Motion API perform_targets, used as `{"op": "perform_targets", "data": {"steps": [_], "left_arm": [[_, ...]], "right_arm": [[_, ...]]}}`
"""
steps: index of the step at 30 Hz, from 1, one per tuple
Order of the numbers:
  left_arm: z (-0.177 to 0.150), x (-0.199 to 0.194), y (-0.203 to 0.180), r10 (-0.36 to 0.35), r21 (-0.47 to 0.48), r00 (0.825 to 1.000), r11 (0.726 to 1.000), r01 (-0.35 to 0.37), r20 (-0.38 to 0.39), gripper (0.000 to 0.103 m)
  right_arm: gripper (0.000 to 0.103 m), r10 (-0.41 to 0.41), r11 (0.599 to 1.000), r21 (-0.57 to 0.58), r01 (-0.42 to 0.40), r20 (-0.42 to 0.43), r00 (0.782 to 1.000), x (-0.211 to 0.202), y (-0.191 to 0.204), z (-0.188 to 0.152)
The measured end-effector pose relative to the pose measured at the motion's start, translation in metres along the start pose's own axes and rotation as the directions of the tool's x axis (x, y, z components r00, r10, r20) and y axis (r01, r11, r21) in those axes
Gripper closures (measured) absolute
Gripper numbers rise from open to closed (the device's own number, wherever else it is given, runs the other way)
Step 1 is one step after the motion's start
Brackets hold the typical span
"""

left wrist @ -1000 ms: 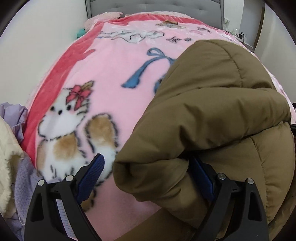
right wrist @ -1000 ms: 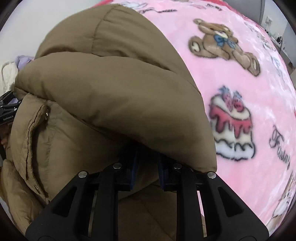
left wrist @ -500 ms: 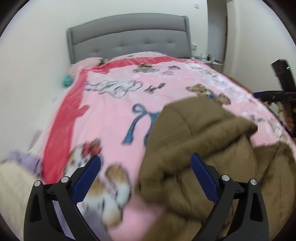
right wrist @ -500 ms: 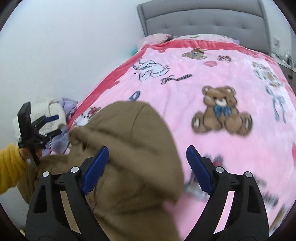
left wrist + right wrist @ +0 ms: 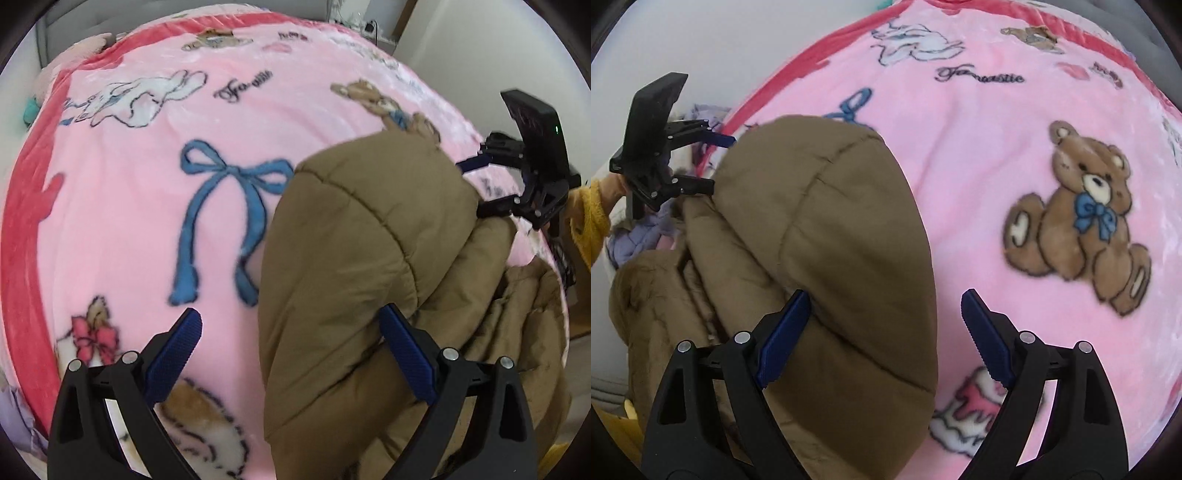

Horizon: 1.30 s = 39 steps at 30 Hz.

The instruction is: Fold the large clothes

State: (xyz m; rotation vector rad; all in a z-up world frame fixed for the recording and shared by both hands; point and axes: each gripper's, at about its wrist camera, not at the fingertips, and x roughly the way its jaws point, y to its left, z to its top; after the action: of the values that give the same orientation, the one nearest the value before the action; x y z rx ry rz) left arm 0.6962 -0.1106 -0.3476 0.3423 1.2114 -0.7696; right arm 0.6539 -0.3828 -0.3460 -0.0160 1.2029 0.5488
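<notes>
Brown padded coat [image 5: 351,258] lies bunched on the pink blanket [image 5: 147,221], which covers the bed. We hold our left gripper [image 5: 291,354] and right gripper [image 5: 882,332] over the coat, both released, gripping nothing.

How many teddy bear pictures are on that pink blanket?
2 that I can make out on the pink blanket: a big teddy bear with a blue bow right of the brown jacket, and a small, blurry bear near the far red border. The jacket may hide others.
</notes>
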Motion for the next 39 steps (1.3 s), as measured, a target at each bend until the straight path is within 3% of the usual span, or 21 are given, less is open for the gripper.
{"op": "perform_targets", "data": {"steps": [4, 7, 8, 9, 10, 12, 15, 18, 20, 23, 29, 32, 35, 37, 39], "left_arm": [[0.002, 0.022, 0.001, -0.014, -0.025, 0.998, 1.000, 0.012, -0.067, 0.007], [0.000, 0.035, 0.002, -0.032, -0.089, 0.995, 0.996, 0.024, -0.092, 0.008], [-0.002, 0.036, 0.000, -0.041, -0.098, 0.996, 0.995, 0.033, -0.077, 0.016], [-0.003, 0.035, -0.005, -0.050, -0.090, 0.998, 0.995, 0.046, -0.045, 0.034], [-0.004, 0.036, -0.010, -0.054, -0.079, 0.998, 0.996, 0.051, -0.033, 0.042], [-0.005, 0.041, -0.019, -0.014, -0.068, 0.999, 0.998, 0.011, -0.035, 0.062], [-0.002, 0.036, -0.032, 0.016, -0.053, 1.000, 0.998, -0.017, -0.020, 0.084], [-0.005, 0.009, -0.047, 0.068, 0.031, 0.997, 0.997, -0.069, 0.041, 0.086], [-0.012, -0.019, -0.056, 0.061, 0.056, 0.992, 0.996, -0.067, 0.110, 0.086], [-0.038, -0.075, -0.085, 0.034, 0.119, 0.967, 0.991, -0.065, 0.251, 0.086], [-0.117, -0.138, -0.175, 0.045, 0.342, 0.951, 0.927, -0.154, 0.305, 0.086], [-0.155, -0.148, -0.202, 0.046, 0.354, 0.943, 0.920, -0.169, 0.329, 0.086], [-0.192, -0.147, -0.228, 0.097, 0.371, 0.923, 0.896, -0.244, 0.372, 0.086], [-0.217, -0.139, -0.245, 0.131, 0.395, 0.917, 0.873, -0.287, 0.377, 0.086], [-0.239, -0.131, -0.258, 0.141, 0.408, 0.921, 0.865, -0.293, 0.363, 0.086]], "right_arm": [[0.023, 0.031, 0.998, 0.062, -0.031, -0.007, 0.999, 0.018, -0.009, 0.003], [0.039, 0.063, 0.994, 0.091, -0.058, -0.053, 0.997, 0.032, -0.009, 0.004], [0.049, 0.057, 0.995, 0.080, -0.051, -0.066, 0.996, 0.036, -0.005, 0.003], [0.060, 0.050, 0.997, 0.064, -0.046, -0.064, 0.997, 0.037, -0.001, 0.002], [0.064, 0.048, 0.998, 0.052, -0.045, -0.060, 0.997, 0.037, 0.004, 0.002], [0.084, 0.035, 0.998, 0.050, -0.033, -0.054, 0.998, 0.037, 0.010, 0.002], [0.094, -0.029, 0.999, 0.020, 0.030, -0.023, 0.999, 0.026, 0.022, 0.003], [0.094, -0.077, 0.995, -0.052, 0.081, 0.060, 0.995, -0.003, 0.043, -0.003], [0.094, -0.083, 0.990, -0.102, 0.097, 0.132, 0.988, -0.033, 0.060, -0.015], [0.094, -0.094, 0.975, -0.174, 0.140, 0.249, 0.964, -0.087, 0.093, -0.046], [0.094, -0.136, 0.936, -0.257, 0.240, 0.365, 0.921, -0.144, 0.163, -0.128], [0.094, -0.218, 0.870, -0.320, 0.376, 0.433, 0.874, -0.151, 0.202, -0.177], [0.094, -0.301, 0.729, -0.431, 0.532, 0.496, 0.814, -0.136, 0.247, -0.228], [0.094, -0.311, 0.676, -0.482, 0.557, 0.498, 0.809, -0.125, 0.265, -0.254], [0.094, -0.305, 0.676, -0.501, 0.540, 0.478, 0.824, -0.119, 0.272, -0.272]]}}
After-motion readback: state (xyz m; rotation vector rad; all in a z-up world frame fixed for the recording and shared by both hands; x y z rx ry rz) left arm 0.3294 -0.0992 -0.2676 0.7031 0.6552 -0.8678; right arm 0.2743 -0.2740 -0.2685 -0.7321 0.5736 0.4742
